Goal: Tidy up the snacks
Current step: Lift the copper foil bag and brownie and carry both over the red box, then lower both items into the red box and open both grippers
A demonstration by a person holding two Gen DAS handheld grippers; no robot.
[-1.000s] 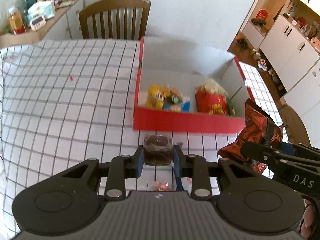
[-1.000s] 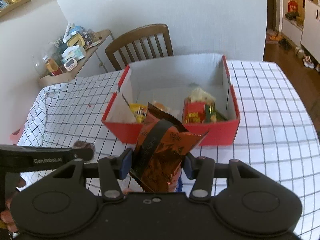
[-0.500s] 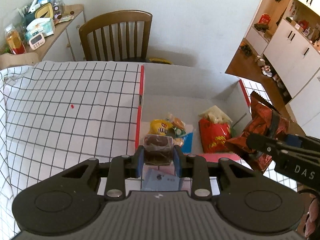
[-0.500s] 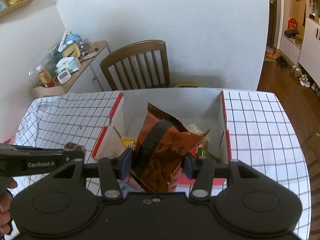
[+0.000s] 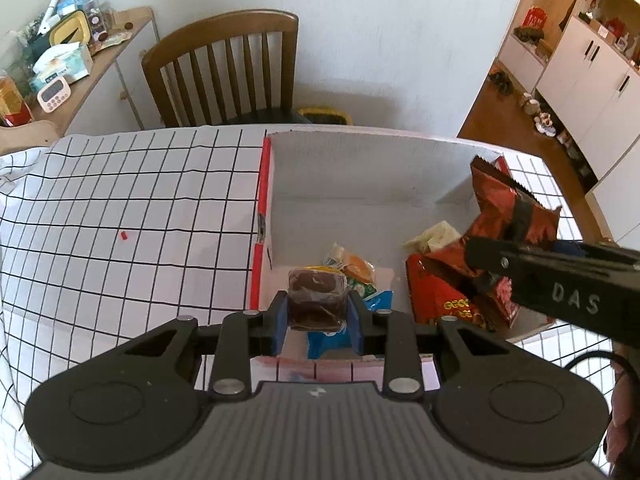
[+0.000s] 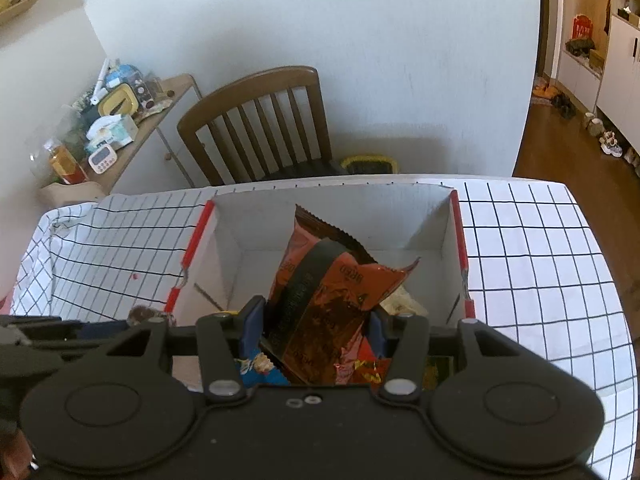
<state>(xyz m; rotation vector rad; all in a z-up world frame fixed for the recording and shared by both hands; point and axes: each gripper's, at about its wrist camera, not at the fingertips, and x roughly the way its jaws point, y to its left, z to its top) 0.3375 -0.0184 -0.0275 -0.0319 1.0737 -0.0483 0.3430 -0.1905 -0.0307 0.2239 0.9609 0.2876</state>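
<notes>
A red cardboard box (image 5: pixel 262 196) with white inner walls (image 6: pixel 459 232) stands on the checked tablecloth. My left gripper (image 5: pixel 318 314) is shut on a small clear-wrapped brown cake (image 5: pixel 317 296), held over the box's near left part. My right gripper (image 6: pixel 316 322) is shut on an orange-brown foil snack bag (image 6: pixel 320 300), hanging above the box's inside; that bag (image 5: pixel 506 208) shows at the right in the left wrist view. In the box lie a red packet (image 5: pixel 444 300), a yellow and green pack (image 5: pixel 354 270) and a blue pack (image 5: pixel 332 340).
A wooden chair (image 5: pixel 224 68) stands behind the table's far edge. A side shelf (image 5: pixel 60 64) at the back left holds clutter. White cabinets (image 5: pixel 588 64) line the right. The tablecloth (image 5: pixel 120 220) spreads left of the box.
Both grippers have moved forward from in front of the box to above its inside, each still carrying its snack. The box now lies beneath them.
</notes>
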